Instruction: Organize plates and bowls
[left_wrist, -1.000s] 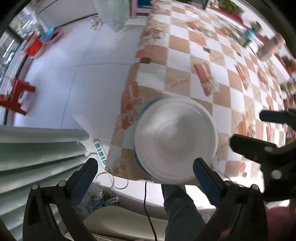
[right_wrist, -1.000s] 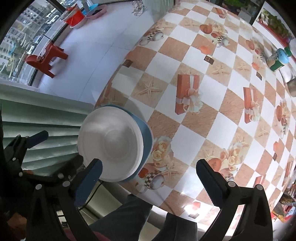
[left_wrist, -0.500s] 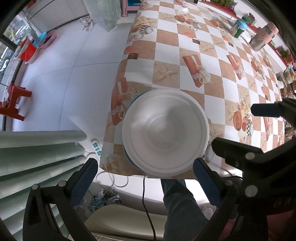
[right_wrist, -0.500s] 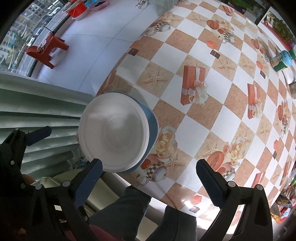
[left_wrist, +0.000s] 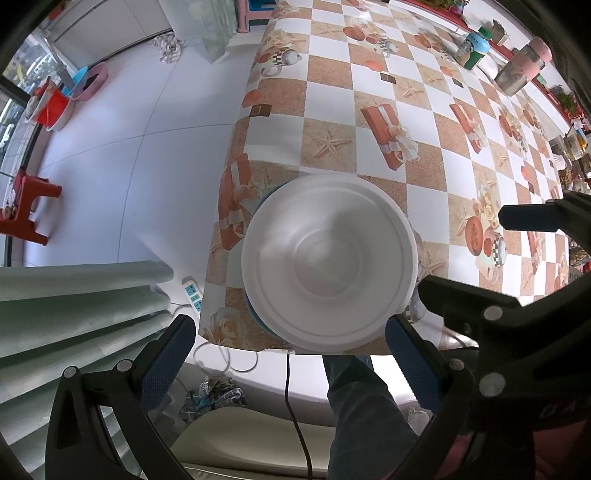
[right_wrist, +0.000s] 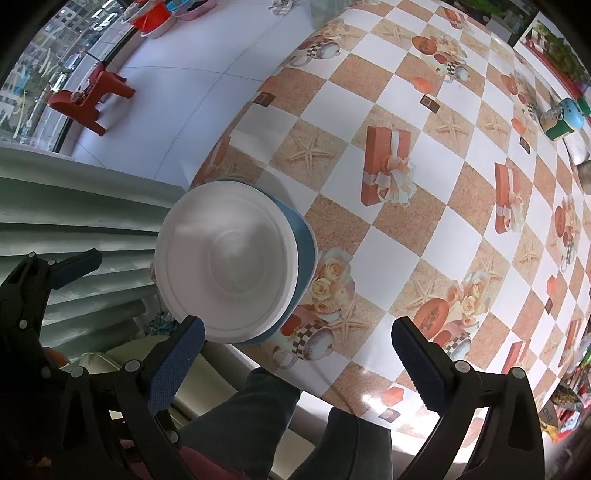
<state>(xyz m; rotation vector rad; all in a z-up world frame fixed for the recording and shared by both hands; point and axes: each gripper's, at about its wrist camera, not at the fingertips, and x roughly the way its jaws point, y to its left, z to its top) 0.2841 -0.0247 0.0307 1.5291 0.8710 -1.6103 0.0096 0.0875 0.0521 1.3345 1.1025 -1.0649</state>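
A white bowl (left_wrist: 328, 262) sits on a blue plate (right_wrist: 304, 254) at the near left corner of the checked table (left_wrist: 424, 147); the plate's rim barely shows under it in the left wrist view. My left gripper (left_wrist: 288, 354) hangs open above and in front of the stack, holding nothing. My right gripper (right_wrist: 299, 363) is open too, to the right of the white bowl (right_wrist: 225, 258), above the table's front edge. The right gripper's fingers (left_wrist: 532, 218) also show at the right of the left wrist view.
A person's legs in dark trousers (right_wrist: 258, 417) are below the table edge. A green can (left_wrist: 474, 46) and a metal flask with pink lid (left_wrist: 521, 66) stand at the far side. On the floor are a red stool (right_wrist: 88, 99), a power strip (left_wrist: 192, 291) and basins (left_wrist: 70, 96).
Both grippers have drawn back and up from the stack, so the bowl and plate sit farther from the fingers. The stack itself has not moved.
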